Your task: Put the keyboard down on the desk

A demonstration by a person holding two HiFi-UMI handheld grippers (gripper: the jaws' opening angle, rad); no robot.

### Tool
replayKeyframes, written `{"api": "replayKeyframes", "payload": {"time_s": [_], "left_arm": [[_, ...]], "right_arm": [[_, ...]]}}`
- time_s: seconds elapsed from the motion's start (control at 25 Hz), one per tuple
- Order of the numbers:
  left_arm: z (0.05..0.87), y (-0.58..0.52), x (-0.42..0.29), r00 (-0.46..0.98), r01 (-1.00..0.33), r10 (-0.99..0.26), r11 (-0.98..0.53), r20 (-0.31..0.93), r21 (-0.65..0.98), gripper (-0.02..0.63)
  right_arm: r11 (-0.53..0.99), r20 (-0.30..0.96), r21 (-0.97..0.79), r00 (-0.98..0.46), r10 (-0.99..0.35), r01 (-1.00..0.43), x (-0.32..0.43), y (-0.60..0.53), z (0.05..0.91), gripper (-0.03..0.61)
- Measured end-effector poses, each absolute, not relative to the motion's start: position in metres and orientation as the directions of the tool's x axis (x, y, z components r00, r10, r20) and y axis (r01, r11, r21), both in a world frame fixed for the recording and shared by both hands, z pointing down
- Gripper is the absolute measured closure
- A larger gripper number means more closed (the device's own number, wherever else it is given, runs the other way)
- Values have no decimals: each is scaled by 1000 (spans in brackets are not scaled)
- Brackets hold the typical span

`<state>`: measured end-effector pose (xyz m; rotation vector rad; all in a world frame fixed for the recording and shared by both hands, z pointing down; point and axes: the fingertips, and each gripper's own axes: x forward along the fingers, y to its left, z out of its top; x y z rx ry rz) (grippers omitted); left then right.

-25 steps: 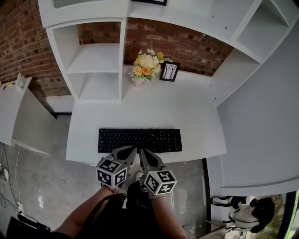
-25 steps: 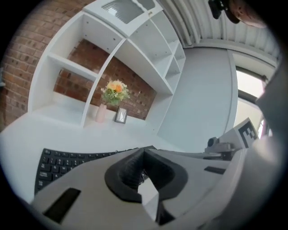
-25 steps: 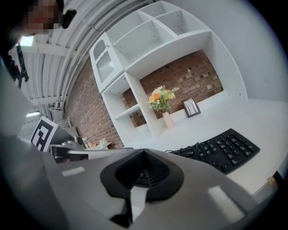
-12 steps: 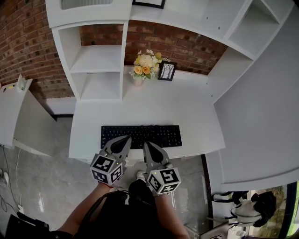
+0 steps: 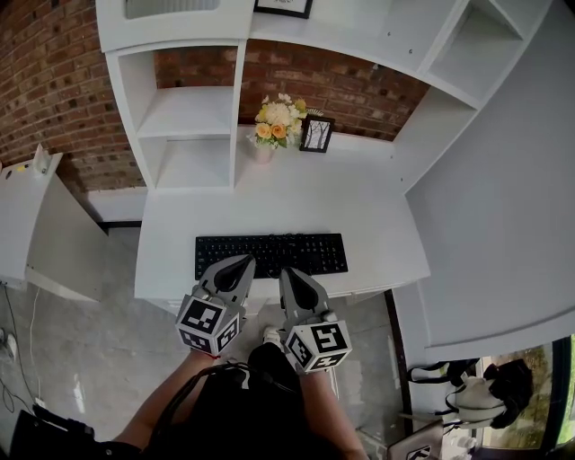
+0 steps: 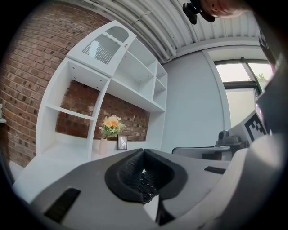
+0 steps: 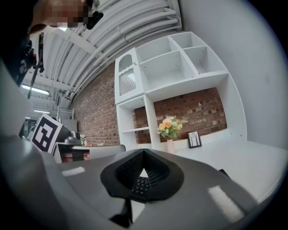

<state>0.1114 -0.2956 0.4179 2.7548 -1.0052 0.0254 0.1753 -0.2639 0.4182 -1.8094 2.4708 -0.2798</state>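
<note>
Near keyboard (image 5: 292,252), left gripper (image 5: 239,263), right gripper (image 5: 290,273) higher

In the head view the left tongs (image 5: 241,263) and the right tongs (image 5: 289,274) covered part of the near edge of the keyboard (image 5: 269,250), so it could not be told whether they touched it. In both gripper views only a few keys showed through the small opening between the shut jaws. The drawing in the picture frame (image 5: 316,135) was too small to read. A second frame (image 5: 284,6) was cut by the upper edge. The person's body (image 5: 243,413) hid part of the floor (image 5: 90,332).
</note>
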Motion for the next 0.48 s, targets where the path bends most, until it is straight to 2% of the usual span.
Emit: {"api": "replayKeyframes", "payload": {"time_s": [0.48], "left_arm": [[410, -273, 100, 773, -633, -631, -759, 62, 153, 624]], "right_arm": [[264, 28, -171, -272, -962, -949, 167, -241, 412, 577]]}}
